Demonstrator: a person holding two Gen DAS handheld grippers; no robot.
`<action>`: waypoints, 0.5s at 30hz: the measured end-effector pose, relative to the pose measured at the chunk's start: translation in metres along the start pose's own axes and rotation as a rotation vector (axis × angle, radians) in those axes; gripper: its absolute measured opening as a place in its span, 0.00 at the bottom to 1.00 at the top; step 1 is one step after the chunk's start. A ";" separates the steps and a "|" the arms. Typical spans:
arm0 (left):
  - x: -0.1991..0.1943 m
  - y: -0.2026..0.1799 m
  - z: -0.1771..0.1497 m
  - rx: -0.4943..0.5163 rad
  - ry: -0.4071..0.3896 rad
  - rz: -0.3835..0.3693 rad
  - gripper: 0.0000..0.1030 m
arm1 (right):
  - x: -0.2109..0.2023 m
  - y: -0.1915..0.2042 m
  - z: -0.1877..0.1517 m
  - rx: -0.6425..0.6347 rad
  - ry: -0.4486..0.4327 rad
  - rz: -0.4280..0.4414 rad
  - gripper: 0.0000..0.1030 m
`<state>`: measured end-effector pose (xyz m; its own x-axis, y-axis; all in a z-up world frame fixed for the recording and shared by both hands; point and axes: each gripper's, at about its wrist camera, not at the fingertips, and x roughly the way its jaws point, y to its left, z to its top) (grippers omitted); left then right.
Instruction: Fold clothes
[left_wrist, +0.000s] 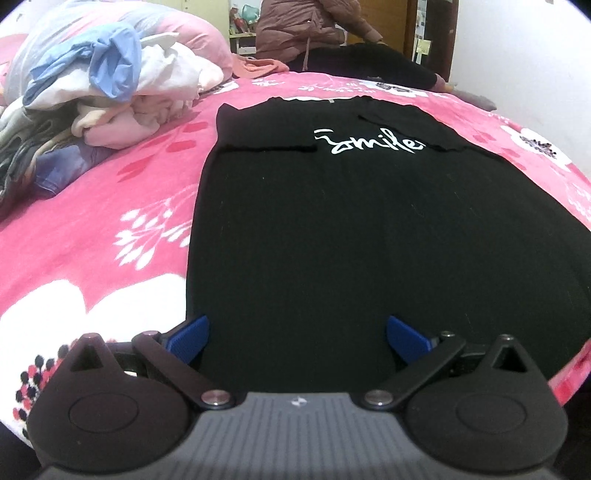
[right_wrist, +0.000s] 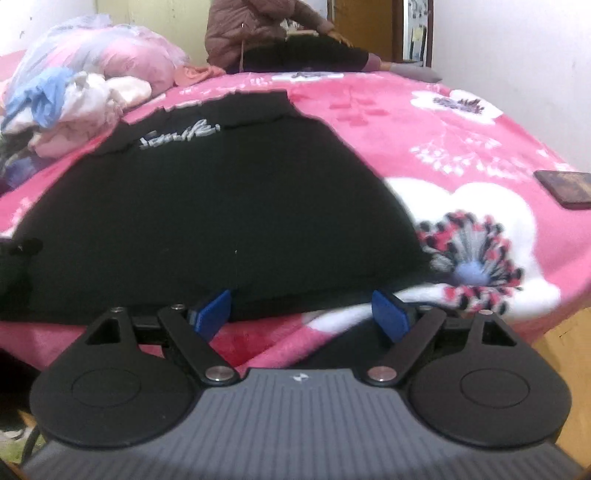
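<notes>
Now flat on the pink floral bed (left_wrist: 110, 206): black T-shirt (left_wrist: 332, 229), sleeves folded in, long axis running from lower centre of the frame up to the collar at upper centre. Left claw (left_wrist: 297, 332) spread wide over the hem, nothing pinched. Right claw (right_wrist: 301, 314) also apart and empty, at the hem's lower-right corner in its own view. Both tilted down toward the near edge, equally close. Likely next: pinch hem, carry toward collar. Unfolded clothes pile (left_wrist: 103, 92) upper left.

Laundry pile (left_wrist: 107, 96) crowds left (right blanket (right_wrist: 461, 155) open).
</notes>
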<state>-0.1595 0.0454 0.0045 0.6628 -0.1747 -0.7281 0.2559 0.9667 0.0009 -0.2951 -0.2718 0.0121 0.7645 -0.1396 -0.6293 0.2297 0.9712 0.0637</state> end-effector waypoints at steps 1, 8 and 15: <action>-0.001 0.000 -0.001 -0.001 0.001 0.001 1.00 | -0.008 0.000 0.005 -0.007 -0.037 0.002 0.81; -0.004 -0.006 -0.007 0.007 -0.005 0.014 1.00 | 0.036 0.008 0.052 -0.022 -0.154 0.008 0.81; -0.005 0.001 0.000 -0.075 0.014 0.004 1.00 | 0.041 0.019 -0.002 -0.069 -0.178 -0.043 0.82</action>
<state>-0.1626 0.0476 0.0084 0.6538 -0.1688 -0.7376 0.1993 0.9788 -0.0474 -0.2600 -0.2585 -0.0141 0.8505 -0.2076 -0.4832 0.2278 0.9735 -0.0173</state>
